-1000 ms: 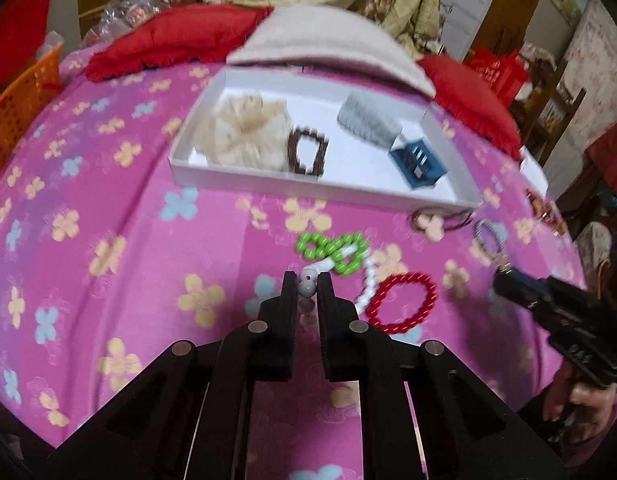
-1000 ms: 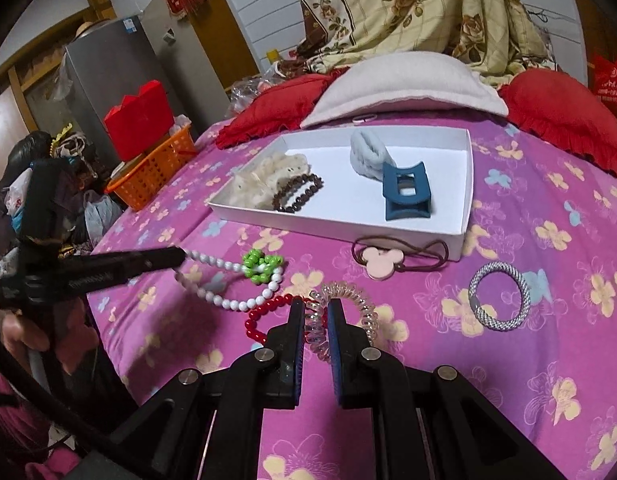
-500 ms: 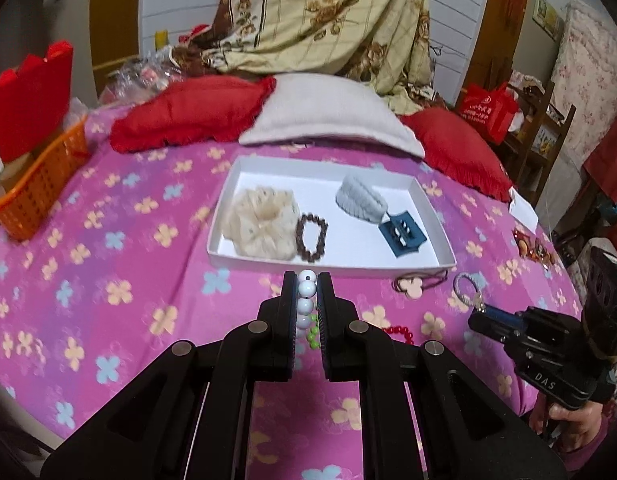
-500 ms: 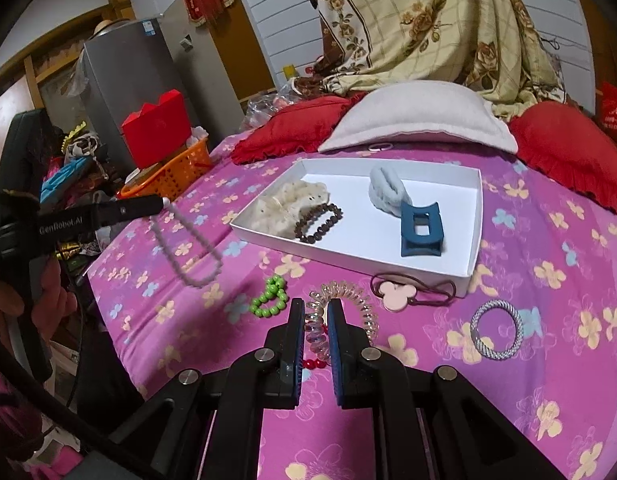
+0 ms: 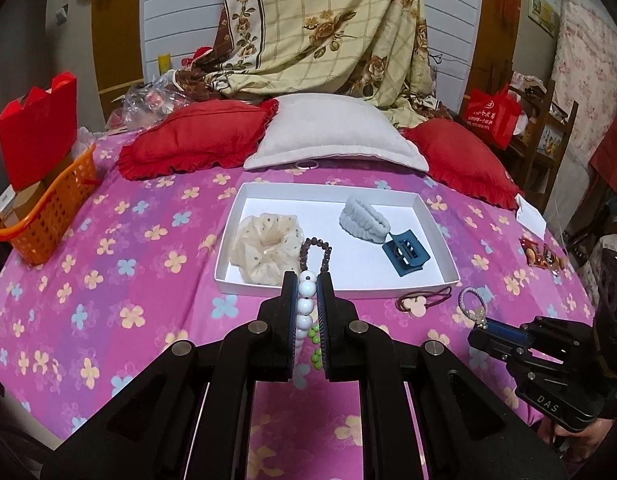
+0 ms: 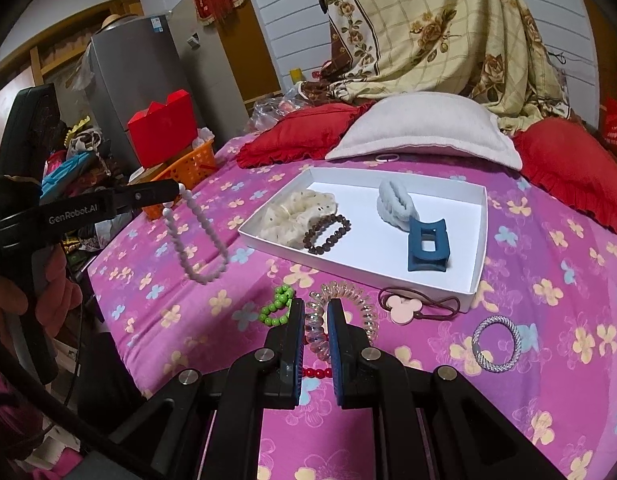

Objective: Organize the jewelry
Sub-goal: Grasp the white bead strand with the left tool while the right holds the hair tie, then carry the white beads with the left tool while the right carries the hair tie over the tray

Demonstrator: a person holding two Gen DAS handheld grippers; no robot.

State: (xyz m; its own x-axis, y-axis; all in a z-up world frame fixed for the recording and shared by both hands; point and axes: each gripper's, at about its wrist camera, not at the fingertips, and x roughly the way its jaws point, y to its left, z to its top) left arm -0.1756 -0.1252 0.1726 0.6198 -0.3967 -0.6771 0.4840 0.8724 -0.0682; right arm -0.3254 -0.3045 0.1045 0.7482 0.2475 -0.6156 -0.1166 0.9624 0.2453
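Left gripper (image 5: 307,280) clamped tight on a white bead necklace (image 5: 306,300), held clear above the bed (image 5: 108,240) — strand dangling in a loop from the jaws in the right wrist view (image 6: 196,236). Right gripper (image 6: 316,312) pinched nearly closed on a clear spiral hair tie (image 6: 340,312), its coil sticking out past the jaws, likewise raised off the pink flowered sheet. Beyond both, a white tray (image 5: 436,232) on the bed, holding a cream scrunchie (image 5: 266,248), a brown bead bracelet (image 5: 316,250), a grey scrunchie (image 5: 362,220) and a blue claw clip (image 5: 406,254). Left lying on the sheet just in front of the tray: a green bead bracelet (image 6: 278,306), a red bead bracelet (image 6: 316,372) partly hidden behind the right jaws, a pink mouse-head hair tie (image 6: 404,308) and — furthest right — a silver braided hair band (image 6: 496,344).
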